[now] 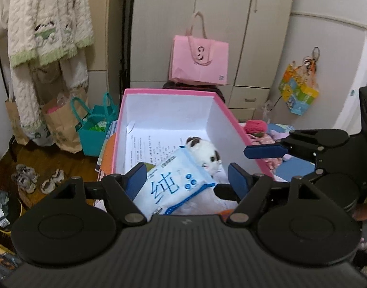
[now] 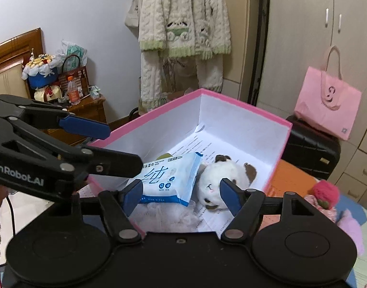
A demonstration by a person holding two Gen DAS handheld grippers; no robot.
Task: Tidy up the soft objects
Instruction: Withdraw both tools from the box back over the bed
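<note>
Inside the pink box [image 1: 168, 91], on a printed sheet [image 1: 149, 148], we see a pack of wet wipes [image 1: 170, 187] leaning against a white plush toy [image 1: 205, 154]; a pale fluffy item [image 2: 171, 216] lies under the pack's near end. Our left tool [image 1: 187, 180] stands with its jaws apart, above the pack and gripping nothing. Our right tool [image 2: 181, 196] is likewise spread, its pads clear of pack and toy. A pink tote bag [image 1: 199, 62] stands behind the box, and a red pom-pom [image 2: 326, 190] lies outside it.
</note>
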